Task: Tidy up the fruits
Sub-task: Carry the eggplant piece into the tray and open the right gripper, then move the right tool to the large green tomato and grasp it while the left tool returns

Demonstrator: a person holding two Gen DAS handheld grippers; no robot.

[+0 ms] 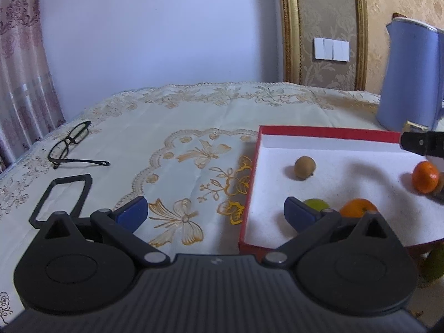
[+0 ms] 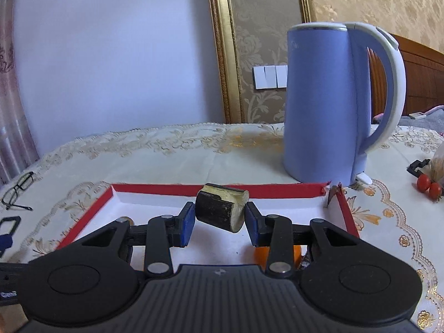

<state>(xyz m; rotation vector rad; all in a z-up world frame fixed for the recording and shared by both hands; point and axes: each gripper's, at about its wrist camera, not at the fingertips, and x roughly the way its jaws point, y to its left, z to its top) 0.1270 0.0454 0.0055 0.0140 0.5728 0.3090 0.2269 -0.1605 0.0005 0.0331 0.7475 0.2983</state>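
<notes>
A red box with a white inside (image 1: 327, 134) (image 2: 277, 190) lies on the table. In the left wrist view it holds a brown kiwi (image 1: 304, 168), a green fruit (image 1: 316, 204), an orange (image 1: 358, 207) and a second orange (image 1: 426, 177). My left gripper (image 1: 219, 213) is open and empty, straddling the box's left wall. My right gripper (image 2: 219, 223) is shut on a dark cut piece of sugarcane (image 2: 220, 211) and holds it above the box. An orange (image 2: 297, 252) shows under the right gripper. Its finger tip (image 1: 416, 140) enters the left wrist view.
A blue electric kettle (image 2: 327, 102) (image 1: 410, 75) stands just behind the box. Black glasses (image 1: 70, 145) and a black frame (image 1: 62, 198) lie at the left. Two small red fruits (image 2: 428, 186) lie at the far right. A green fruit (image 1: 434, 263) sits outside the box's near corner.
</notes>
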